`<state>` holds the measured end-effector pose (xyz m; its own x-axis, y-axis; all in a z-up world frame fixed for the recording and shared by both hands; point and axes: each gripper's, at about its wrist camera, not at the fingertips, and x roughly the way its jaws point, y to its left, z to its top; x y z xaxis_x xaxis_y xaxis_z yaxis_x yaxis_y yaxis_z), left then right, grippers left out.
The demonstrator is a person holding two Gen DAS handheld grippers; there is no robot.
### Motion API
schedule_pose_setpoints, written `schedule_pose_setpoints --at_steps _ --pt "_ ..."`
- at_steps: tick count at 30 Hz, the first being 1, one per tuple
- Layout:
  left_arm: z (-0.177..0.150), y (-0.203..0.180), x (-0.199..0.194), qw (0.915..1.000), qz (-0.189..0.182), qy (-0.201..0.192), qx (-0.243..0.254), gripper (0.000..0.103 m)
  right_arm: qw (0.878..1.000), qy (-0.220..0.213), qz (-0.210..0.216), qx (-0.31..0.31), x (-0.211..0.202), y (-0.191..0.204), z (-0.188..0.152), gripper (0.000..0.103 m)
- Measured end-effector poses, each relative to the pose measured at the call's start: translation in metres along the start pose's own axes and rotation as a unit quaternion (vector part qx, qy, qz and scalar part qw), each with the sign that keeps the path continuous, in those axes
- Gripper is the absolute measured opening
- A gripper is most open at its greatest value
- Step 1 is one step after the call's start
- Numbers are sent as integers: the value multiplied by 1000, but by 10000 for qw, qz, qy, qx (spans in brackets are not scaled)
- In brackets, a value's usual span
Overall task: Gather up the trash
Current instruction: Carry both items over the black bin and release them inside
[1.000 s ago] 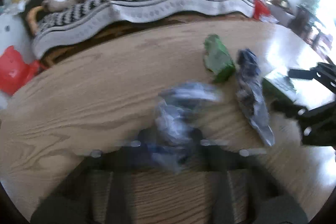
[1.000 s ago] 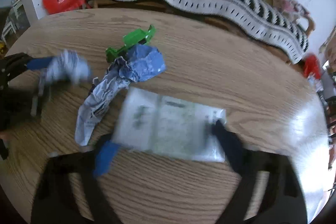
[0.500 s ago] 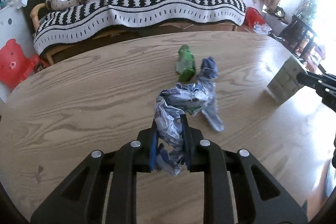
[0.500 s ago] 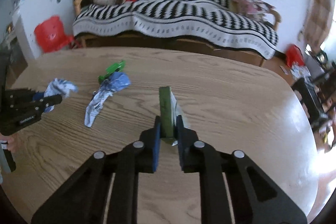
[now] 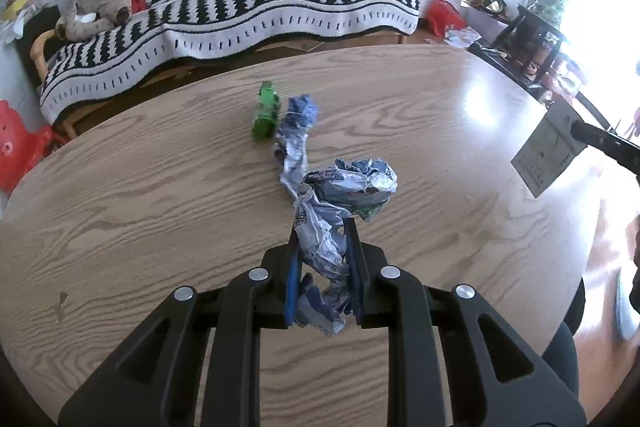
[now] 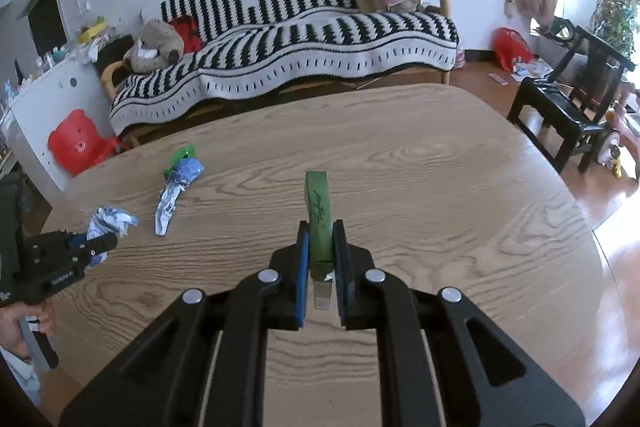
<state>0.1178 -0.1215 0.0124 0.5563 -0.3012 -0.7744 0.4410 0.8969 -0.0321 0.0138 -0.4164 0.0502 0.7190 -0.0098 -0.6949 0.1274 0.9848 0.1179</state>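
My left gripper (image 5: pixel 323 239) is shut on a crumpled blue-white wrapper (image 5: pixel 340 195) and holds it above the wooden table (image 5: pixel 140 195); it also shows at the left of the right wrist view (image 6: pixel 105 242). My right gripper (image 6: pixel 320 235) is shut on a flat green-edged box (image 6: pixel 318 211), held on edge above the table; its pale face shows in the left wrist view (image 5: pixel 548 155). A long blue wrapper (image 5: pixel 294 143) and a green wrapper (image 5: pixel 266 111) lie together on the table, also in the right wrist view (image 6: pixel 176 183).
A sofa with a black-and-white striped blanket (image 6: pixel 304 39) stands beyond the table. A red plastic stool (image 6: pixel 76 143) sits at the left. A dark wooden chair (image 6: pixel 568 107) stands at the right of the table.
Both grippers have lifted their trash off the table and drawn back. The box went from lying flat to standing on edge in the right gripper. The long blue and green wrappers stayed put.
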Motion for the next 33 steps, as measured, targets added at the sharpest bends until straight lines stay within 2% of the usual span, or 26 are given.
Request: schedule_pose_setpoints --at_steps 7,9,14,17,22,26,29,32,33 --pt "-6 -18 -14 9997 -5 -3 264 19 9998 -118 -34 157 -23 -4 -18 12" --pt "-5 -26 -20 9993 44 -59 367 19 9996 -164 -67 228 -32 -10 -22 12" --pt "0 -55 -31 9985 -114 -155 515 19 9982 -288 -237 464 -57 -35 -35 12" --pt "3 -91 -35 9964 -261 -224 773 19 9971 -351 -389 554 -77 -56 -46 12" --pt "-4 -177 -31 9882 -829 -161 1278 19 9934 -452 -660 826 -117 -102 -72 12" --pt "-24 -258 -22 9748 -1448 83 1697 19 9877 -413 -872 1229 -145 -148 -110 12" --pt "-52 -318 -8 9600 -1866 398 2049 19 9822 -257 -1052 1537 -156 -178 -150 12" --pt "-86 -368 15 9421 -2167 863 2408 19 9762 -7 -1220 1792 -156 -201 -189 12" --pt "-101 -385 25 9330 -2269 1121 2557 19 9739 84 -1250 1891 -155 -208 -202 12"
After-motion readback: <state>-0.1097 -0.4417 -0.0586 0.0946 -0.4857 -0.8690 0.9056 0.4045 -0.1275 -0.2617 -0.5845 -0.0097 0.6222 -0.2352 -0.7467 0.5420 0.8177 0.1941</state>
